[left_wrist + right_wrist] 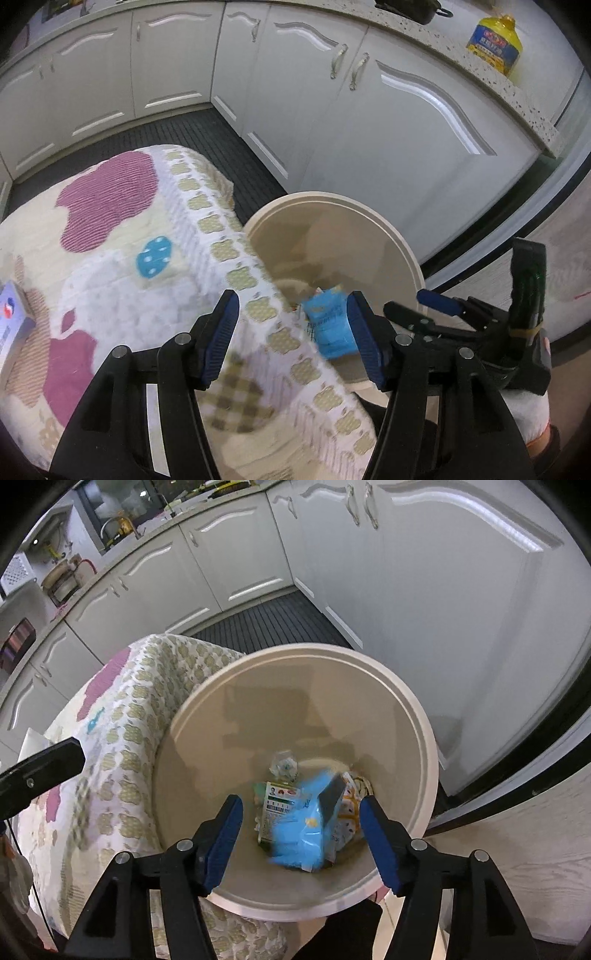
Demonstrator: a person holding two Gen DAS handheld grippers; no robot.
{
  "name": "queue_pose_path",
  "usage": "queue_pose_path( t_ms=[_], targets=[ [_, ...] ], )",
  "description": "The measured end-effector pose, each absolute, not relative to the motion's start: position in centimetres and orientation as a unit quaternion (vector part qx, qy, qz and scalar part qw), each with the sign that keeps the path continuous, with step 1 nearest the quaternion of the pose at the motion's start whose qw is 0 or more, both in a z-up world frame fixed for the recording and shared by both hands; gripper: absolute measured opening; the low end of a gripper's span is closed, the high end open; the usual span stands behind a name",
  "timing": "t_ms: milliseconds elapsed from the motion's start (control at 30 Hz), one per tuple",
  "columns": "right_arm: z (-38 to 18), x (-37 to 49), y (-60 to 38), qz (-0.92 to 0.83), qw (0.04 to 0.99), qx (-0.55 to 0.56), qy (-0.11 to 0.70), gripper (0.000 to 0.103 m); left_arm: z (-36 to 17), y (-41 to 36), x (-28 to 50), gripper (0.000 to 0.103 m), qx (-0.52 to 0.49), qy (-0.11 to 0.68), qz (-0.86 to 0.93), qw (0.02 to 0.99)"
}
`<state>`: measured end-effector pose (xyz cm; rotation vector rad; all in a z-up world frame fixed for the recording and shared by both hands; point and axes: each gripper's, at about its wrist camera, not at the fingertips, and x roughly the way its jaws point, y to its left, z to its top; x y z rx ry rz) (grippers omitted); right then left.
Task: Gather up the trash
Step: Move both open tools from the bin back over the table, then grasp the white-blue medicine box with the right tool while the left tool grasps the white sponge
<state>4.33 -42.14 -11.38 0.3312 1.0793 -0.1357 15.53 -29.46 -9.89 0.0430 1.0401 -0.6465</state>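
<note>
**Wrapper in mid-drop over the bin, both tools empty**

From where I stand, the round cream plastic bin [424, 746] sits on the floor tight against the table draped in a patterned quilted cloth [122, 280]. A pale blue plastic wrapper [306, 823], blurred as if falling, is over the paper scraps [277, 801] at the bottom. The right gripper [301, 834] hangs above the bin mouth with its jaws apart and nothing between them. The left gripper [291, 339] is likewise spread and empty, over the cloth's edge beside the rim.

The risks, as I judge them: the left tool's fingers sit close to the hanging cloth and could snag it, dragging the small white and blue box [14, 325] off the far side of the table. A knock on the rim could tip the light bin. The two tools are close and might clash when they turn away.
</note>
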Motion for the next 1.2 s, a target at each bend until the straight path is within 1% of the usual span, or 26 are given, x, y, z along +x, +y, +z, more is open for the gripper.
queue_pose_path(
  t_ms=[67, 267, 567, 867, 1033, 1200],
  targets=[
    [-11.0, 4.3, -41.9, -0.063, 0.845, 0.155, 0.508, 0.068, -9.8, -28.5, 15.2, 0.06, 0.02, 0.487, -0.3, 0.82],
    [-9.2, 4.5, -40.1, -0.05, 0.851, 0.152, 0.5, 0.068, -8.8, -24.3, 14.3, 0.06, 0.026, 0.476, -0.286, 0.832],
    [-6.0, 6.1, -33.0, 0.022, 0.862, 0.119, 0.493, 0.068, -7.1, -14.3, 15.0, 0.062, 0.035, 0.466, -0.223, 0.856],
    [-5.5, 8.0, -27.3, 0.074, 0.861, 0.106, 0.492, 0.068, -6.2, -5.0, 17.1, 0.063, 0.06, 0.457, -0.125, 0.879],
    [-5.5, 9.0, -24.7, 0.097, 0.859, 0.099, 0.494, 0.068, -6.7, -2.8, 19.7, 0.063, 0.073, 0.457, -0.107, 0.88],
    [-5.8, 10.1, -22.5, 0.118, 0.853, 0.1, 0.498, 0.068, -8.7, -3.7, 21.3, 0.063, 0.117, 0.474, -0.121, 0.864]
  ],
)
